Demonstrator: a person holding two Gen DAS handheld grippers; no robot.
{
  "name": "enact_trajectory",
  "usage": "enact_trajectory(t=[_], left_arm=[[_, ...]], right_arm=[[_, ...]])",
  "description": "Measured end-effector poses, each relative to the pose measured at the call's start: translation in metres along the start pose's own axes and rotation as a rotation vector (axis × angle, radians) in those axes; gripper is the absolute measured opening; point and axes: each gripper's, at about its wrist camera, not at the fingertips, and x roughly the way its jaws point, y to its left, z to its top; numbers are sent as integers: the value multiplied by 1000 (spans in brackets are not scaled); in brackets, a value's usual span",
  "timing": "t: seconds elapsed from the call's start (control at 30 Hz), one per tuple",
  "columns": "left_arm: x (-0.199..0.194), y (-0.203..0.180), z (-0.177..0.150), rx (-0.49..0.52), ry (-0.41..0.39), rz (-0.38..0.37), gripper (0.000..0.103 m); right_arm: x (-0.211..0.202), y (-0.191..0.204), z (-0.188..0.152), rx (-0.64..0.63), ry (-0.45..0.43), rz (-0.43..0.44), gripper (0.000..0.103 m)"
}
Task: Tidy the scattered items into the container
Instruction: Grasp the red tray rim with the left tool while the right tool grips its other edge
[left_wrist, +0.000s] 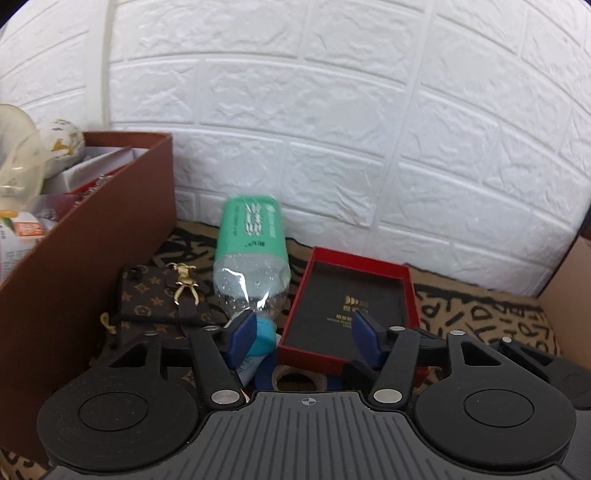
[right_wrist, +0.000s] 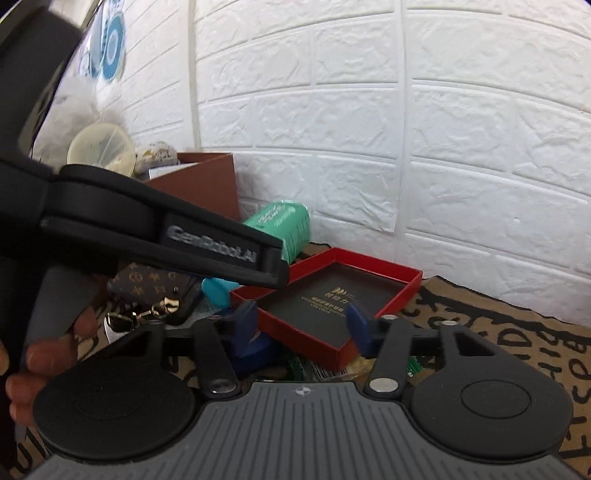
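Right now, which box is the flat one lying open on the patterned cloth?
The shallow red box with the black lining, lying open between the grippers' fingers. The tall brown cardboard box on the left stands much higher and is already stuffed with things.

bottle (left_wrist: 249, 266): clear glossy plastic | red tray (left_wrist: 351, 306): matt card | wall (left_wrist: 332, 110): rough white

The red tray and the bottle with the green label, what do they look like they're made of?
The red tray looks like matte cardboard: thin, straight folded walls, with a dark printed liner inside. The bottle looks like thin clear plastic: see-through, glossy highlights and droplets inside, under a green wrap label, probably plastic film.
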Motion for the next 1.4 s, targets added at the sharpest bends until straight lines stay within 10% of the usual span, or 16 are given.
enact_trajectory(t=[0.27, 0.8, 1.1, 1.4], left_arm=[[6, -6, -17, 44, 62, -3, 51], [-87, -13, -108, -37, 153, -59, 52], [-154, 1, -154, -79, 175, -44, 53], [-199, 18, -172, -175, 129, -10, 85]], right_arm=[[-1, 5, -7, -44, 78, 44, 26], [-88, 38, -50, 43, 245, 225, 22], [-150, 95, -79, 35, 289, 305, 26], [-202, 100, -82, 33, 233, 260, 54]])
